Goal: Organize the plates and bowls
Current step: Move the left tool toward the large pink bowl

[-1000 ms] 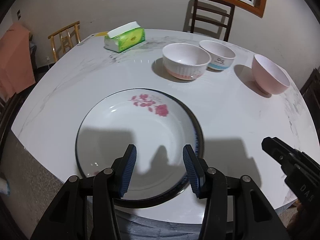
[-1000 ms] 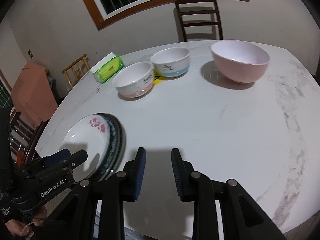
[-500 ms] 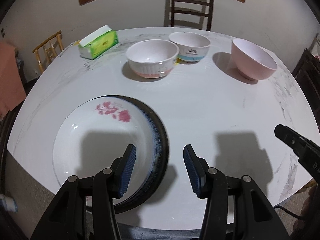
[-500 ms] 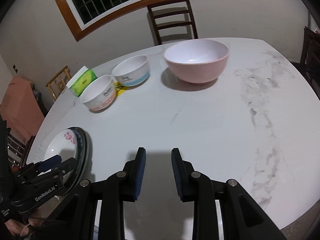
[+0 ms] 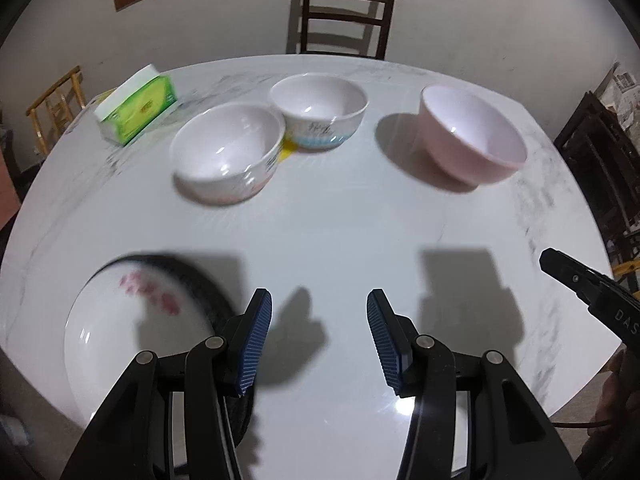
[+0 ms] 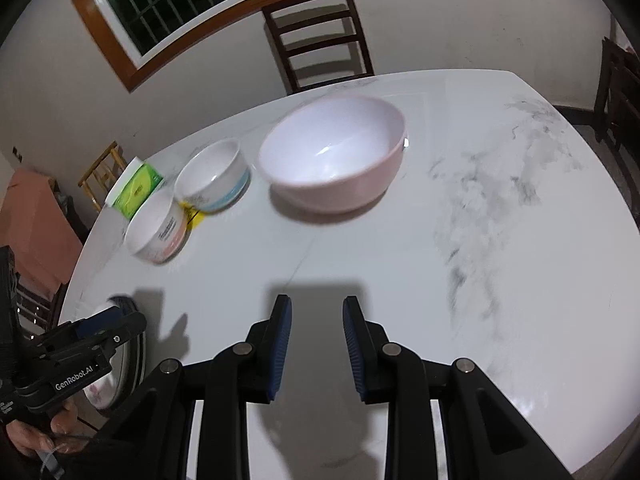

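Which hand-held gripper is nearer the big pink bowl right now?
Right. The right hand-held gripper points almost straight at the pink bowl, open table between them. The left hand-held gripper sits by the flowered plate, with the bowl far off to its right.

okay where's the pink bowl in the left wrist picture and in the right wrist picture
Left wrist: the pink bowl sits upper right on the table, right of the two white bowls.
Right wrist: the pink bowl sits upper centre, straight ahead of the gripper.
Shared landmark: the green tissue box, at the far left of the bowl row in both.
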